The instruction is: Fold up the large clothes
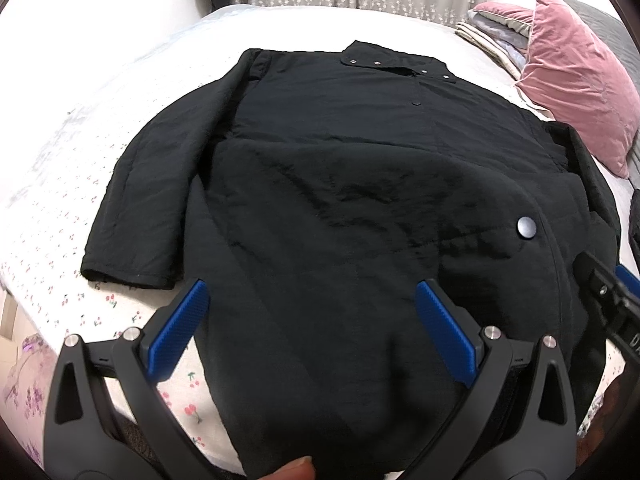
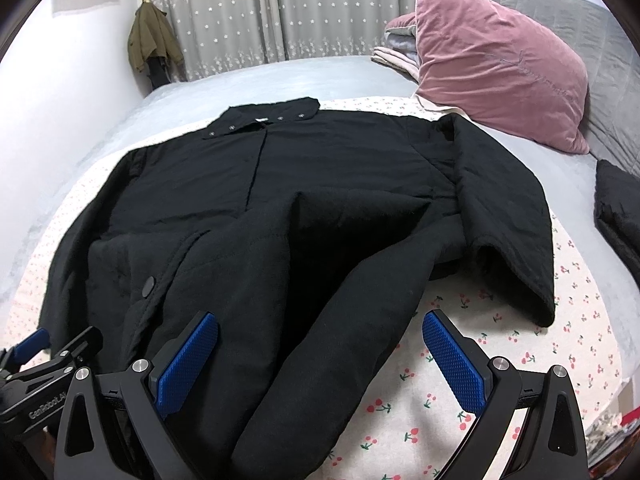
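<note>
A large black coat [image 1: 320,168] lies front up on the bed, collar at the far end, sleeves spread to both sides. It also shows in the right wrist view [image 2: 320,200]. My left gripper [image 1: 312,296] is open over the coat's near hem, left of the front closure. My right gripper [image 2: 320,332] is open over the hem's right part, one finger above the sheet. Each gripper shows at the edge of the other's view: the right gripper [image 1: 608,292] and the left gripper [image 2: 44,352].
The bed has a white cherry-print sheet [image 2: 500,360]. A pink pillow [image 2: 500,64] and folded blankets [image 2: 396,48] lie at the far right. Another dark garment [image 2: 616,208] lies at the right edge. A green jacket [image 2: 150,40] hangs by grey curtains.
</note>
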A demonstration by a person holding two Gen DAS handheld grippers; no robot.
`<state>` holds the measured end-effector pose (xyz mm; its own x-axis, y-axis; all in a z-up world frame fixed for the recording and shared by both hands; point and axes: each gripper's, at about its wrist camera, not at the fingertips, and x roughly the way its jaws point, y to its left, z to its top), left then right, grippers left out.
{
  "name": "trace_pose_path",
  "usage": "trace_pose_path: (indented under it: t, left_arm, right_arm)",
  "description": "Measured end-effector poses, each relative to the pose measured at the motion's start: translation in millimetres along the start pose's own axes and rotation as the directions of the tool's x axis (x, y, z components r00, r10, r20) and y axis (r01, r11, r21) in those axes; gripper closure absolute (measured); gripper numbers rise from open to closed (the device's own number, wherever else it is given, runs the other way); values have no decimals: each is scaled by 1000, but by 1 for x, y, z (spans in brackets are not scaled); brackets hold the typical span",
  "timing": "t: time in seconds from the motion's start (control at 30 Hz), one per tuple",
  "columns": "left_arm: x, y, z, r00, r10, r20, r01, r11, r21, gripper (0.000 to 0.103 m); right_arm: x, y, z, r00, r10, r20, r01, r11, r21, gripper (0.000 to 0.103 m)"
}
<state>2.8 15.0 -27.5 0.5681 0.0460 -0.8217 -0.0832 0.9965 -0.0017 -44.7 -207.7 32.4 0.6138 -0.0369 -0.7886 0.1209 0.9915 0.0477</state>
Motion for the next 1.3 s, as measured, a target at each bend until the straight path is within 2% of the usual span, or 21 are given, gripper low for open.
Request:
trace_pose_path:
  t: [0.13, 0.23, 0.43, 0.67, 0.77, 0.87, 1.0, 1.1, 1.13, 1.2, 1.23, 1.3]
  left_arm:
    - [7, 11, -1, 998, -43, -49, 43, 999, 14, 0]
    - [12, 26, -4, 991, -107, -80, 107, 994, -6, 0]
    - [18, 54, -13, 976, -188, -106, 186, 982, -24, 0]
    - [35, 75, -38, 940, -309, -146, 304, 951, -59, 0]
    - [50, 84, -50, 921, -348, -178, 336, 937, -94, 0]
    - [42, 83, -60, 933, -344, -108, 343, 939, -26, 0]
    - [36, 70, -75, 957, -281, -68, 287, 951, 113, 0]
    - [34, 72, -74, 955, -284, -88, 293, 950, 107, 0]
    - [33, 76, -71, 946, -308, -106, 316, 945, 81, 0]
    - [30, 89, -64, 913, -389, -125, 392, 920, -1, 0]
    - [28, 100, -61, 883, -451, -130, 446, 892, -70, 0]
    - [27, 118, -57, 834, -541, -112, 517, 835, -186, 0]
  right_arm:
    - [-7, -5, -1, 998, 44, 51, -43, 999, -17, 0]
    - [-13, -11, -5, 996, 50, 78, -47, 998, -42, 0]
    - [-7, -46, -9, 991, 131, 35, -132, 991, 26, 0]
    - [8, -72, -24, 974, 227, -9, -225, 971, 77, 0]
    - [24, -80, -31, 947, 313, -67, -301, 942, 147, 0]
    - [36, -89, -36, 912, 399, -92, -370, 900, 233, 0]
    - [59, -100, -45, 861, 496, -114, -431, 830, 354, 0]
    - [73, -108, -51, 827, 549, -117, -449, 772, 451, 0]
    - [72, -109, -49, 821, 559, -115, -456, 764, 457, 0]
    - [66, -114, -44, 783, 617, -77, -511, 710, 485, 0]
    - [62, -118, -42, 770, 636, -49, -532, 683, 500, 0]
    - [56, -119, -40, 756, 654, -15, -557, 655, 510, 0]
